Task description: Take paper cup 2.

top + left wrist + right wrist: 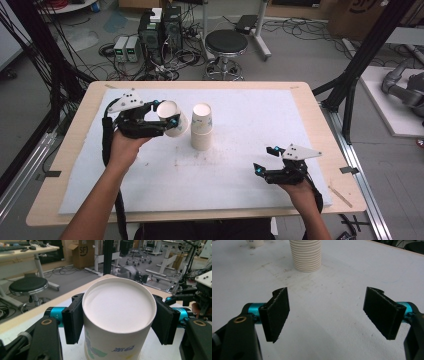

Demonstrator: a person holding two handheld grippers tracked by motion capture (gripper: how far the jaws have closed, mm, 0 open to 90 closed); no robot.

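Right gripper sits low near the front right corner of the worktop, jaws spread, nothing between them. In the right gripper view it looks across the bare white mat at the base of the cup stack, well apart from it.

Left gripper is further in, left of centre, jaws pinching a single paper cup by its sides just below the rim. Left gripper view confirms it: both pads pressed on the cup wall, open mouth facing the camera, printed pattern lower down. In the high view the cup is tilted, mouth up and a bit toward the left, and it looks clear of the mat, though I can't be sure.

Cup stack stands upright mid-worktop, just beside the held cup, the two close but not touching as far as I can tell.

My read: one cup is gripped and in transit next to the stack. Whether it's coming off or going on, I can't tell. Left to do: seat it or set it down, then release. Right side is idle, ready to steady the stack.

Beyond the worktop: a black stool and floor cables.
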